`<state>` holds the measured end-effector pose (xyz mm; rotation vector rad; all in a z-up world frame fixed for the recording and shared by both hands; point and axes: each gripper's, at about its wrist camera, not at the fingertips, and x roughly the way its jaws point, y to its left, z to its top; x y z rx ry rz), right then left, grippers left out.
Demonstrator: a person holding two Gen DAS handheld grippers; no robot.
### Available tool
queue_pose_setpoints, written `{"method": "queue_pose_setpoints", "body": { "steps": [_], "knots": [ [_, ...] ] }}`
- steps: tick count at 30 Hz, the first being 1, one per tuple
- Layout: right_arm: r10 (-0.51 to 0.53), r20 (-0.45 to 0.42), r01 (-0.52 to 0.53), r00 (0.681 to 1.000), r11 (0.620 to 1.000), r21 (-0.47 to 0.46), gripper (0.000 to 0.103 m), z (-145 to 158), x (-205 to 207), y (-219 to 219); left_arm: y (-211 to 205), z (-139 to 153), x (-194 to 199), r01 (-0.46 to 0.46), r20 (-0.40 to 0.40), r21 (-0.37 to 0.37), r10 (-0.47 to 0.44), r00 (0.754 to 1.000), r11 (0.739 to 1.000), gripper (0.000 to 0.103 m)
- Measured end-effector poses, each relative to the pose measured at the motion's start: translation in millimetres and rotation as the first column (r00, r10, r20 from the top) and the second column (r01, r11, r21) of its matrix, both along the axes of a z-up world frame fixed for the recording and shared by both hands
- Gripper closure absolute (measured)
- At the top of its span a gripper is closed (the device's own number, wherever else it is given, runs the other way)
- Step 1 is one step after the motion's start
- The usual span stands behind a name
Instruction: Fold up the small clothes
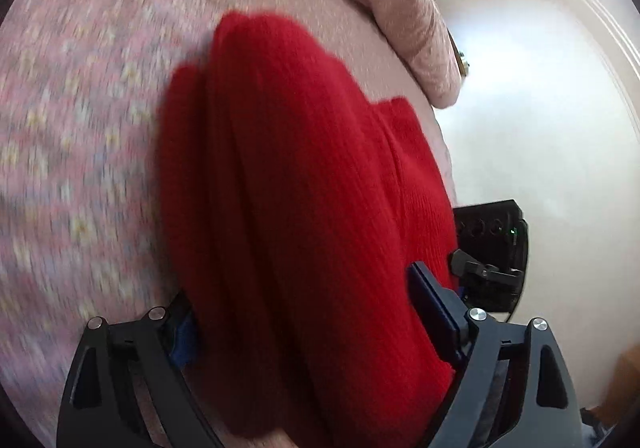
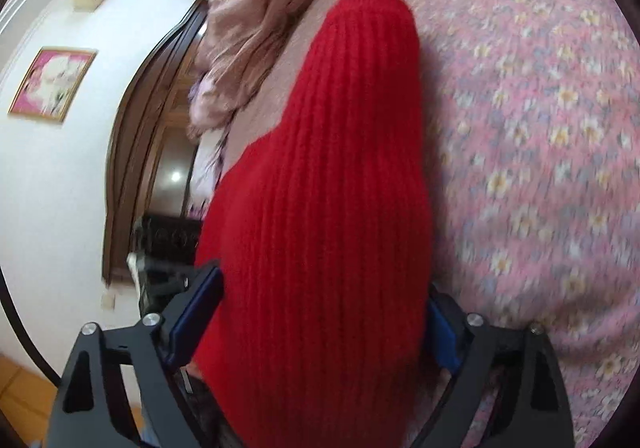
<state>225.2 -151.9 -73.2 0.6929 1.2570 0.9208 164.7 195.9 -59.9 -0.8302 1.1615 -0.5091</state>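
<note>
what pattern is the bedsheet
Pink with small yellow-and-white flowers; the bedsheet shows best in the right wrist view.

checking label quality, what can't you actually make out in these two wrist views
- Left wrist view: the red ribbed knit garment fills the gap between the left gripper fingers, hiding any contact; grip unclear.
- Right wrist view: same for the right gripper.
- Both views: the garment's type and near end are cut off by the bottom edge.
- Floral pink bedspread: pattern motion-blurred.

Floral pink bed (image 2: 540,128) w/ red knit garment (image 2: 340,188), crumpled blanket (image 2: 256,28).
</note>
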Motion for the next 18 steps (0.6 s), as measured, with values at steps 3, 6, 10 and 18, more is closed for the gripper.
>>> {"method": "queue_pose_setpoints", "body": {
  "steps": [3, 6, 10, 18],
  "knots": [
    [0.023, -0.003, -0.023, 1.000, 0.999, 0.031, 0.016, -2, -3, -4, -2, -1, 6, -0.008, -0.002, -0.001, 0.008, 1.000, 1.000, 0.020],
    [-0.001, -0.024, 0.002, 1.000, 0.999, 0.032, 0.016, -4, 10, 0, -6, -1, 21, -0.009, 0.012, -0.015, 0.009, 1.000, 1.000, 0.022],
    [0.004, 0.018, -0.004, 1.000, 1.000, -0.001, 0.031, 4, 12, 10, -10, 8, 28, -0.026, 0.034, -0.009, 0.026, 0.999, 1.000, 0.052],
    [-0.005, 0.149, -0.004, 0.989, 0.998, 0.058, 0.037, 55, 13, -34, -63, 73, 59, 0.020, 0.185, 0.027, -0.025, 0.982, 0.999, 0.058]
  ]
}}
